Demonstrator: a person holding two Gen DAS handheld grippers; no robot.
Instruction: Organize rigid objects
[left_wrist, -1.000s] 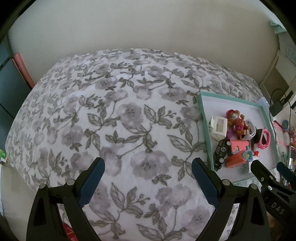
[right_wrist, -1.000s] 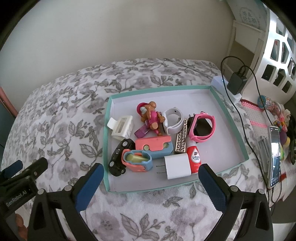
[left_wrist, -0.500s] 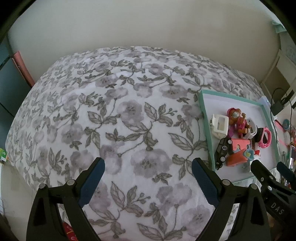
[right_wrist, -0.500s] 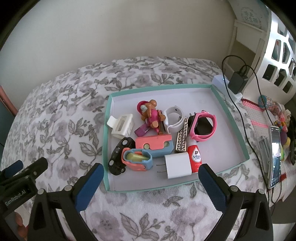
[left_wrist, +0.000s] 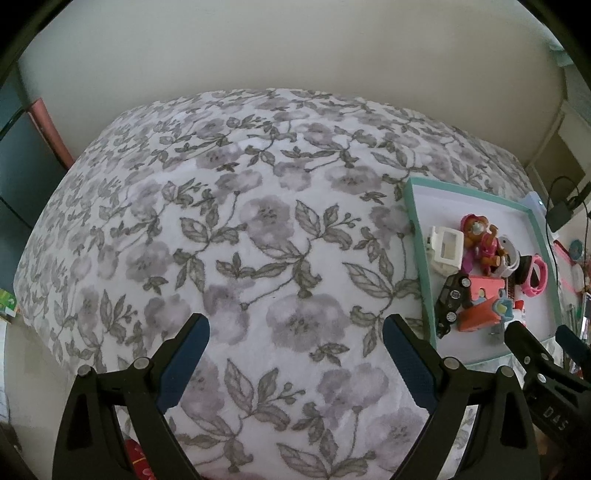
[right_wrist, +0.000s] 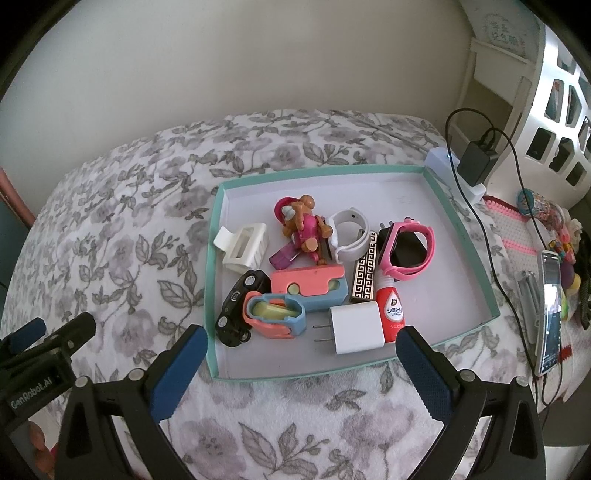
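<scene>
On the floral bedspread (right_wrist: 122, 258), a teal-rimmed tray (right_wrist: 216, 280) holds the jumbled rigid objects: white charger plug (right_wrist: 356, 326), red glue bottle (right_wrist: 393, 308), black toy car (right_wrist: 240, 306), pink watch (right_wrist: 408, 251), dog figurine (right_wrist: 303, 225). Both the right gripper (right_wrist: 299, 373) and left gripper (left_wrist: 295, 363) hover with fingers spread, empty. The pieces overlap tightly, so a reach could snag a neighbour or tip the tray on soft bedding. Compared with a second ago, the tray sits slightly lower in the right view.

Teal-rimmed tray (right_wrist: 461, 236) on floral bedspread, small toys (right_wrist: 303, 225) (jumbled) inside
</scene>
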